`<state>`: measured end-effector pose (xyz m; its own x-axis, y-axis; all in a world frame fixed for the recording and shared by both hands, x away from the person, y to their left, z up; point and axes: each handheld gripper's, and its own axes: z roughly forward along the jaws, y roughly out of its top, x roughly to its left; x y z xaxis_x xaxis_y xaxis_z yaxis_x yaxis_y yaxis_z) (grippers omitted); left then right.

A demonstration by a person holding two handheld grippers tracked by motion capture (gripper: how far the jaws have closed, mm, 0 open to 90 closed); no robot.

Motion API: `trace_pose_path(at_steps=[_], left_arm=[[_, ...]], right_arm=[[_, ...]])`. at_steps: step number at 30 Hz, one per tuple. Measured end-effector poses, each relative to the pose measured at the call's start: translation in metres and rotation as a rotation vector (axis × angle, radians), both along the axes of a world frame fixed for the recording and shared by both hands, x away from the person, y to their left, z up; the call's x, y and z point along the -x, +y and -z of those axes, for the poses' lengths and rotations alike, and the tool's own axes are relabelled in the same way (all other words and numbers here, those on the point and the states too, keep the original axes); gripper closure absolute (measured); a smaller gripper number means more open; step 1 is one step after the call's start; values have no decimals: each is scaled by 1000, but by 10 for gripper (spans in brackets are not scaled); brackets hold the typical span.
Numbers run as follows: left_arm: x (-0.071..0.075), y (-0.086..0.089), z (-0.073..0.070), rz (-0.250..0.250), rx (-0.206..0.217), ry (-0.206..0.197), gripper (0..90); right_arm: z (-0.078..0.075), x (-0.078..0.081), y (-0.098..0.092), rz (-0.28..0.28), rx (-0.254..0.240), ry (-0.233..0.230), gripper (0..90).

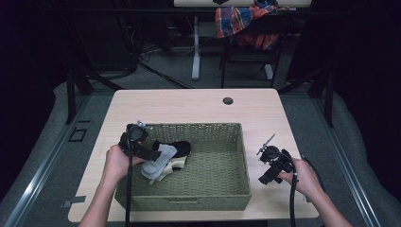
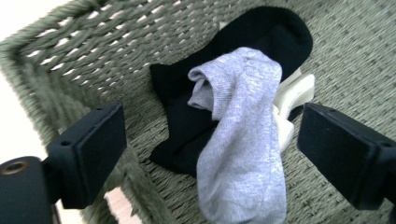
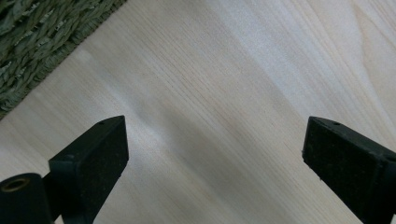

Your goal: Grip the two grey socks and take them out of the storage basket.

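Observation:
A green woven basket (image 1: 189,198) stands on the light wooden table (image 1: 189,106). In its left part lies a small heap of socks: a grey sock (image 1: 158,161) (image 2: 243,140) draped over a black sock (image 1: 179,147) (image 2: 275,32), with a cream sock (image 1: 175,165) (image 2: 299,91) underneath. My left gripper (image 1: 153,153) (image 2: 212,121) reaches over the basket's left wall, open, its jaws on either side of the grey sock with no pad touching it. My right gripper (image 1: 265,178) (image 3: 215,135) hangs open over bare table to the right of the basket, nothing between its fingers.
The basket's right wall (image 3: 32,46) is close to the right gripper. A round cable hole (image 1: 228,100) sits near the table's far edge. Beyond the table stands a chair with a plaid cloth (image 1: 241,21) on it.

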<state>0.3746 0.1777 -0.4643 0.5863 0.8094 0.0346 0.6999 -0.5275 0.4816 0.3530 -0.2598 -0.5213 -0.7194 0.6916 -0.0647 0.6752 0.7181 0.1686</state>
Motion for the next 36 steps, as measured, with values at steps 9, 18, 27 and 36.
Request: trace_pose_path(at_steps=[9,18,27,36], left_arm=[[-3,-8,10,37,-37,37,344],[-3,-11,18,71,-73,43,639],[-1,-13,18,96,-87,58,837],[2,-11,10,100,-63,41,856]], right_arm=[[0,0,0,-4,-5,7,67],[3,1,1,16,-26,-9,68],[2,1,0,6,-15,-3,69],[1,1,0,4,-13,-2,69]])
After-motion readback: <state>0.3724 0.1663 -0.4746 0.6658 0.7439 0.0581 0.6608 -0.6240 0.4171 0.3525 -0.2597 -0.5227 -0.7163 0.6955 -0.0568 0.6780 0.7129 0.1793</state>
